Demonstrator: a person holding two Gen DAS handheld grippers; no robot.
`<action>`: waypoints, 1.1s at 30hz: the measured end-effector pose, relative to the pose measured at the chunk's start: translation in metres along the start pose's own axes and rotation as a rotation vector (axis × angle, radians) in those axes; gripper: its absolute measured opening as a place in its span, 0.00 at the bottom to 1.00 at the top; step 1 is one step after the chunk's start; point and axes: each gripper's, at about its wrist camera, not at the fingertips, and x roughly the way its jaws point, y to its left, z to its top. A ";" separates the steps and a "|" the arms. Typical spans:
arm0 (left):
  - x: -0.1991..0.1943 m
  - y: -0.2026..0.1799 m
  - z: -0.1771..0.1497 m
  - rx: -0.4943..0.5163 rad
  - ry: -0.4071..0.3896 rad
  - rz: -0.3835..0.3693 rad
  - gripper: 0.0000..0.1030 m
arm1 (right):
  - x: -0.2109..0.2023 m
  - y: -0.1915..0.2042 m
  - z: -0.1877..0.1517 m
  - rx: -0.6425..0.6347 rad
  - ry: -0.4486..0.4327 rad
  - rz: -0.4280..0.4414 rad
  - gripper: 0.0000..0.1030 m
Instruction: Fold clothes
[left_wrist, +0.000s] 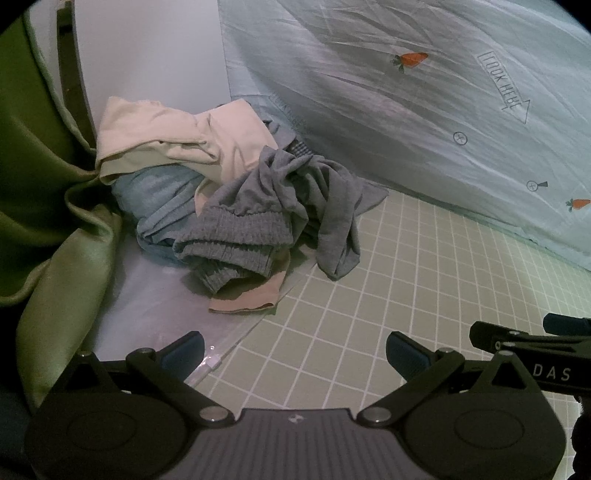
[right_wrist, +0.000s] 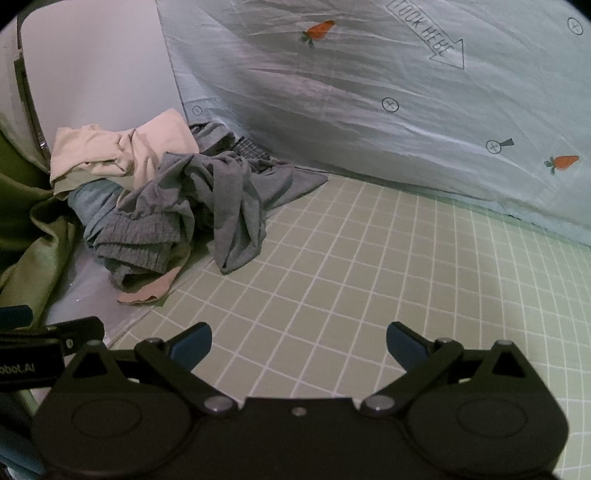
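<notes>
A heap of clothes lies at the back left of a green grid mat (left_wrist: 424, 295) (right_wrist: 369, 277). On top is a crumpled grey garment (left_wrist: 280, 206) (right_wrist: 207, 199) with a ribbed waistband. Behind it sit a cream garment (left_wrist: 166, 140) (right_wrist: 122, 151) and a light blue one (left_wrist: 155, 199) (right_wrist: 88, 199). A pink piece (left_wrist: 251, 299) (right_wrist: 151, 291) pokes out at the front. My left gripper (left_wrist: 293, 350) hangs open short of the heap, nothing between its fingers. My right gripper (right_wrist: 299, 345) is open too, over bare mat to the right of the heap.
A pale blue sheet (left_wrist: 424, 110) (right_wrist: 369, 110) printed with carrots and an arrow rises behind the mat. Green curtain fabric (left_wrist: 55, 221) (right_wrist: 33, 236) bunches at the left. A white wall panel (left_wrist: 147, 51) stands behind the heap. Clear plastic (left_wrist: 155, 314) lies under the heap's left side.
</notes>
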 end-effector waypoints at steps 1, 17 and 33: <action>0.000 0.000 0.000 0.000 0.001 0.000 1.00 | 0.001 0.000 0.000 0.000 0.002 0.000 0.99; 0.002 0.001 0.001 -0.010 0.013 0.008 1.00 | 0.003 0.003 0.001 0.000 0.011 -0.003 0.99; 0.004 0.004 0.001 -0.011 0.025 0.007 1.00 | 0.004 0.001 0.001 0.003 0.016 -0.003 0.99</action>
